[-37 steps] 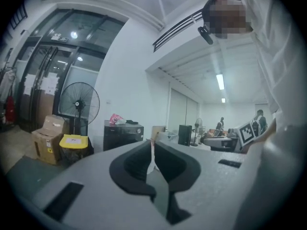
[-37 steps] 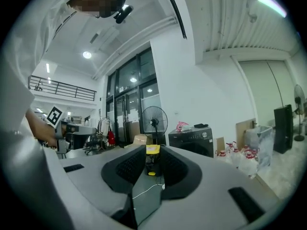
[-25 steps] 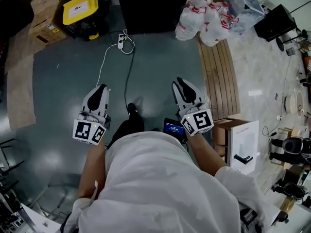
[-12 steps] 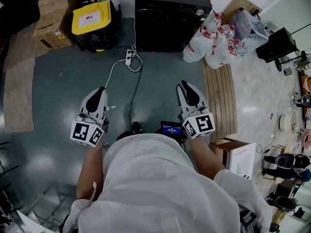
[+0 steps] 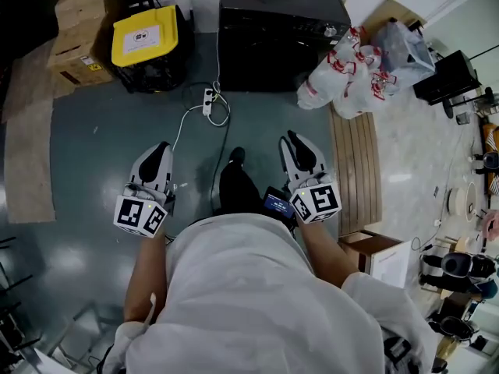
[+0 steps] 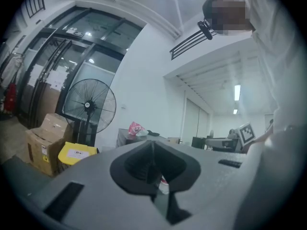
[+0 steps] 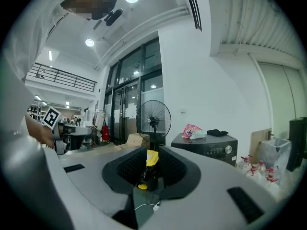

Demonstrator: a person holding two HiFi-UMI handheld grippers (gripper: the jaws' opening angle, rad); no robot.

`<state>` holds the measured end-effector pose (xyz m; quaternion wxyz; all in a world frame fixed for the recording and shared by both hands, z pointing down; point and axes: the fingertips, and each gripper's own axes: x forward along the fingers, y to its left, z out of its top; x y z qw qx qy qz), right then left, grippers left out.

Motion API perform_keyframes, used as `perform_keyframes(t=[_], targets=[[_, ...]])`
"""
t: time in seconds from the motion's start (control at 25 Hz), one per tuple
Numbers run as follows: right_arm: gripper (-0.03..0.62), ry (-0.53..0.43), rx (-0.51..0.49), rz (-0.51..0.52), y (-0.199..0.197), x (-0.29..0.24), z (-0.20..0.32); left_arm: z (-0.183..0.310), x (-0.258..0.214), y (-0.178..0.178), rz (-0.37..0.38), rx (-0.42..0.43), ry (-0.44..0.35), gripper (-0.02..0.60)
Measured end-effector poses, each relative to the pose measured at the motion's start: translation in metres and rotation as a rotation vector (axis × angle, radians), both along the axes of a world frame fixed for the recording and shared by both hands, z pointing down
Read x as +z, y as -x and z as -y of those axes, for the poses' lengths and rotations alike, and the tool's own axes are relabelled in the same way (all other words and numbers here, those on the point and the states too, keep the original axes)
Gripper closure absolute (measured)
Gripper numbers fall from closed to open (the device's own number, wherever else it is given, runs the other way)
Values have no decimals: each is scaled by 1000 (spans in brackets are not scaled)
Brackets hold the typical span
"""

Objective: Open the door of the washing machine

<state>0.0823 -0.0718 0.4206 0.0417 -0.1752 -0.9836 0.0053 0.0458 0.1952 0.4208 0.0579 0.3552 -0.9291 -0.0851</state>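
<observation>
The black washing machine (image 5: 277,29) stands at the far end of the grey floor, with a pink bag and clutter on its lid. It also shows in the right gripper view as the washing machine (image 7: 206,150), with a knob panel facing me. My left gripper (image 5: 161,153) is held level well short of it, jaws together and empty. My right gripper (image 5: 295,142) is beside it, also level. In the right gripper view the right gripper (image 7: 152,164) has a narrow gap between its pads with nothing in it. The left gripper (image 6: 152,145) hides most of the machine in its own view.
A yellow-lidded black box (image 5: 143,36) and cardboard boxes (image 5: 74,14) stand left of the machine. A power strip with cable (image 5: 208,101) lies on the floor ahead. Tied plastic bags (image 5: 351,61) and a wooden slat board (image 5: 357,162) lie to the right. A standing fan (image 7: 153,119) is behind.
Both grippers and the person have moved forward towards the washing machine, which now shows more fully at the top of the head view. A foot has stepped forward between the grippers.
</observation>
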Motion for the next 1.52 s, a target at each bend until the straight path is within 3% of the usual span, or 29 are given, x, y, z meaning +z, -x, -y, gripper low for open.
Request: perform_keyframes(t=[0.2, 0.68, 1.0, 1.28, 1.52], targets=[[500, 34, 6, 10, 68, 7, 14, 11, 3, 57, -6, 4, 27, 561], [499, 77, -17, 9, 255, 9, 66, 57, -20, 235, -13, -5, 61, 561], [499, 110, 46, -5, 318, 27, 103, 98, -10, 310, -39, 70, 72, 561], [497, 120, 177, -14, 333, 35, 143, 140, 0, 370, -57, 206, 46, 561], [467, 115, 365, -65, 338, 50, 166, 193, 19, 425, -75, 472, 9, 561]])
